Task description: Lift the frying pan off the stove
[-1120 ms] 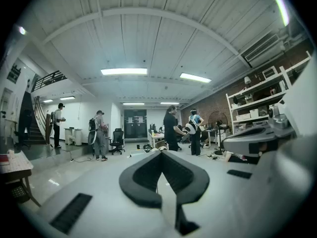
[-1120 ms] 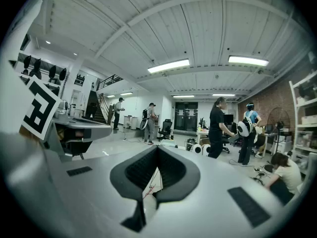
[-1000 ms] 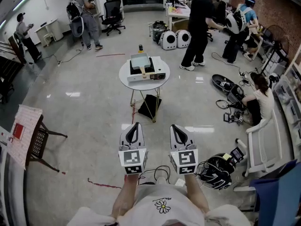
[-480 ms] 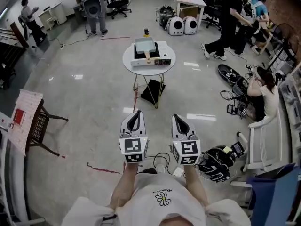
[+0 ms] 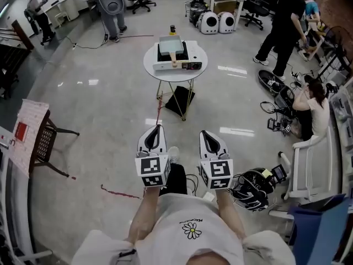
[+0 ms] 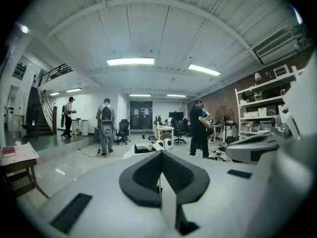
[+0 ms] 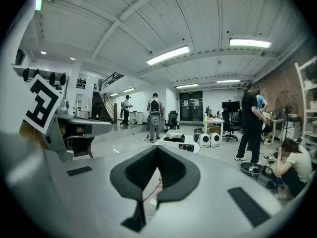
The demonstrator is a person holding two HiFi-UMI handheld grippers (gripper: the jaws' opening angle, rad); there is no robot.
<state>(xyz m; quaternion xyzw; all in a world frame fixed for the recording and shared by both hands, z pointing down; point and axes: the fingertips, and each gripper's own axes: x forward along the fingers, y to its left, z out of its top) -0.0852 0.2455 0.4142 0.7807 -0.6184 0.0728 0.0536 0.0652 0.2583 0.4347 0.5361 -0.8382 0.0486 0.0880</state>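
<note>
The square frying pan (image 5: 169, 47) with a pale wooden handle sits on a white portable stove (image 5: 176, 57) on a round white table (image 5: 151, 70), far ahead of me in the head view. My left gripper (image 5: 158, 128) and right gripper (image 5: 204, 133) are held side by side in front of my body, well short of the table. Both are shut with nothing between the jaws. In the left gripper view the stove (image 6: 143, 147) shows small just above the closed left gripper (image 6: 161, 153). The right gripper view shows the stove (image 7: 178, 144) beyond the closed right gripper (image 7: 157, 148).
A black bag (image 5: 180, 100) lies under the table. A wooden chair with a sheet of paper (image 5: 30, 142) stands at left. A helmet and cables (image 5: 251, 195) and a white bench (image 5: 302, 170) are at right. A person in black (image 5: 287, 21) and a crouching person (image 5: 315, 106) are at the right.
The view has advanced a little toward the round table and my foot now shows below the grippers. The person in black has walked to the right. Both grippers stay shut, side by side.
</note>
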